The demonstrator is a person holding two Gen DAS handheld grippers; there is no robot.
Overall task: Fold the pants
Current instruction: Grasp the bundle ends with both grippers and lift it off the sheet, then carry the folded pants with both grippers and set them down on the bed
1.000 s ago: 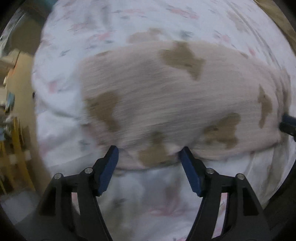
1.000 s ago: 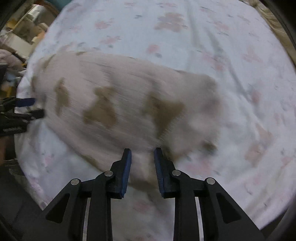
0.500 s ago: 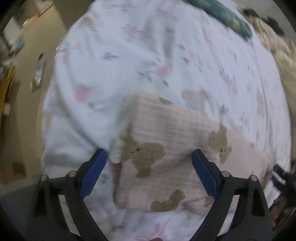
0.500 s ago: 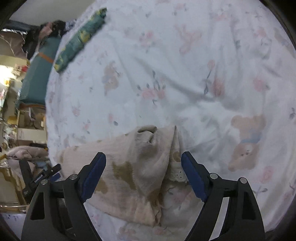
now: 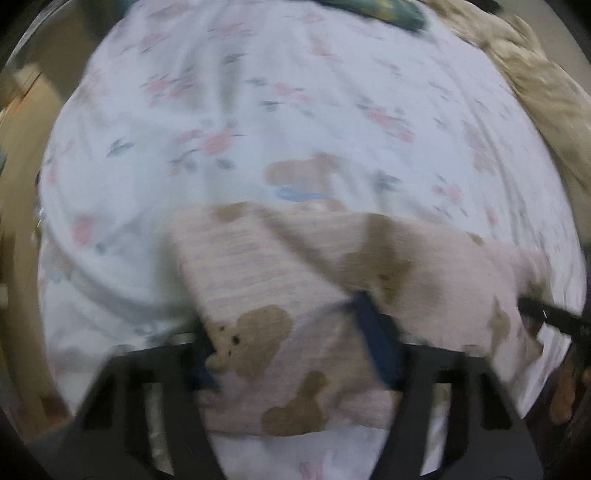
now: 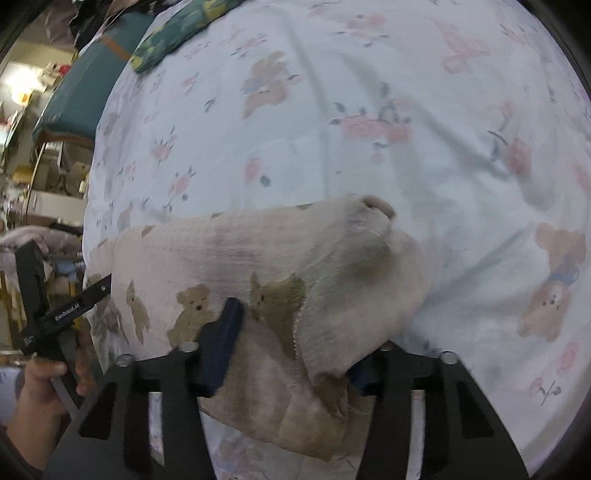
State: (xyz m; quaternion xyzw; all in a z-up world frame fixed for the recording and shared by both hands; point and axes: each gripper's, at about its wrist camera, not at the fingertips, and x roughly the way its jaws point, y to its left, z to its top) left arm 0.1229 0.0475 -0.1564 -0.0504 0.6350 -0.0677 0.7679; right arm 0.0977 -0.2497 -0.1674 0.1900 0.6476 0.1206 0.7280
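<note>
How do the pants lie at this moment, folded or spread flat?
Folded: the pants form a compact doubled bundle on the bedsheet, a top layer's edge lying over another. Both tongs straddle its ends, jaws apart.

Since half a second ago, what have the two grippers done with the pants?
Both grippers have pushed forward onto the pants: left gripper and right gripper now straddle bunched fabric, jaws apart as before, though narrower. The pants remain folded on the floral sheet.

I see a bedsheet (image 6: pixel 369 155) printed with pink flowers and teddy bears, creased; a green patterned bundle (image 6: pixel 173 29) lies at its far edge; beyond, a teal bench (image 6: pixel 85 96) and cluttered, brightly lit shelves (image 6: pixel 44 177).
</note>
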